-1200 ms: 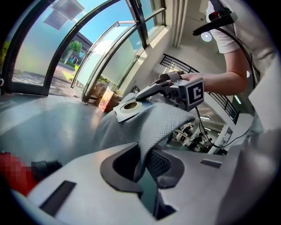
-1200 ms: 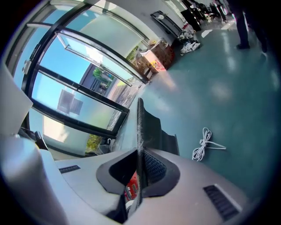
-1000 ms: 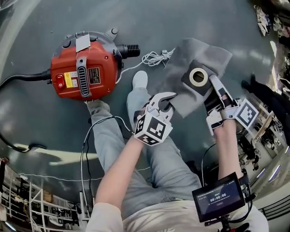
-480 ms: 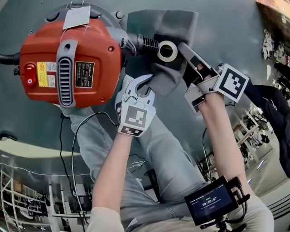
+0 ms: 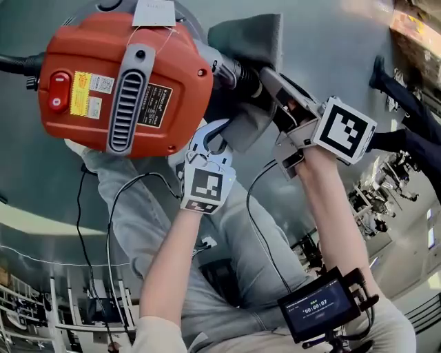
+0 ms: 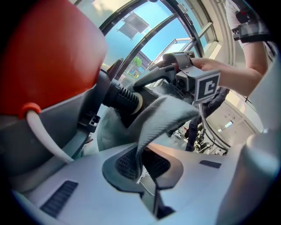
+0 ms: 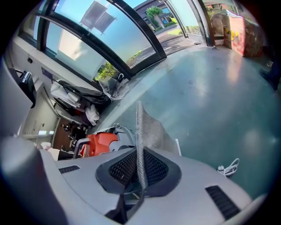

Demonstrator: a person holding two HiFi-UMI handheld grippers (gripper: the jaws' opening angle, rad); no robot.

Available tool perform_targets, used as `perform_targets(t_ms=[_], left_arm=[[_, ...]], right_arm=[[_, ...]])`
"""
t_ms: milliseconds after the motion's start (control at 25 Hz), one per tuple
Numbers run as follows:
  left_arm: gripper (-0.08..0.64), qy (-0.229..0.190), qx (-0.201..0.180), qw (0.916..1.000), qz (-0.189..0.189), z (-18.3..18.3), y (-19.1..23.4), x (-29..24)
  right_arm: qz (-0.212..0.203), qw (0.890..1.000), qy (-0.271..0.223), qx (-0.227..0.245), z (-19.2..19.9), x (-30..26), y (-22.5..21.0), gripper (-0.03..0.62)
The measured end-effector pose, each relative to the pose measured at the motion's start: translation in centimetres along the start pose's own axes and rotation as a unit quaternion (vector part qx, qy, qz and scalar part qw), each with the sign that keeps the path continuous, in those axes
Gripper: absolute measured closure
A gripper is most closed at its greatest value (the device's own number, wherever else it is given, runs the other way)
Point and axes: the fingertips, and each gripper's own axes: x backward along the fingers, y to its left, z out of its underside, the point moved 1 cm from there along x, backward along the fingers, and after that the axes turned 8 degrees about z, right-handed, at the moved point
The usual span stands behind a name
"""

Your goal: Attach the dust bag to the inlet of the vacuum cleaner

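While your left gripper (image 5: 218, 134) grips a fold of the grey dust bag (image 5: 251, 41), your right gripper (image 5: 270, 77) pinches its edge, the bag right at the inlet (image 5: 233, 69) of the red vacuum cleaner (image 5: 117, 83).

A glossy grey-green floor (image 7: 210, 88) is seen ahead of the right gripper (image 7: 138, 176), brightened by daylight. Beyond it, tall dark-framed windows (image 7: 109, 39) are set, with trees (image 7: 154, 11) outside. To the gripper's left, what may be cluttered shelving (image 7: 74, 94) is glimpsed.
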Motion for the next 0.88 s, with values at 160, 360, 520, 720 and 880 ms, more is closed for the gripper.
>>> perform_targets(t_ms=[160, 360, 520, 720, 880], left_arm=[[0.546, -0.028, 0.024, 0.9976, -0.059, 0.2, 1.3, 2.4], [0.545, -0.036, 0.058, 0.9916, -0.110, -0.2, 2.8, 2.7], [0.546, -0.057, 0.120, 0.9845, -0.114, -0.4, 3.5, 2.6], [0.546, -0.083, 0.158, 0.9760, -0.125, 0.4, 4.3, 3.5], [0.546, -0.071, 0.125, 0.9824, -0.120, -0.6, 3.1, 3.6]], right_arm=[[0.022, 0.997, 0.010, -0.071, 0.8, 1.1, -1.1, 0.554], [0.003, 0.985, 0.009, -0.174, -0.1, -0.4, -2.0, 0.551], [-0.016, 0.975, 0.018, -0.220, 0.1, -0.7, -1.6, 0.541], [-0.012, 0.977, 0.023, -0.212, 1.6, 1.3, -0.7, 0.545], [-0.024, 0.984, 0.019, -0.176, -0.1, -0.6, -1.2, 0.541]])
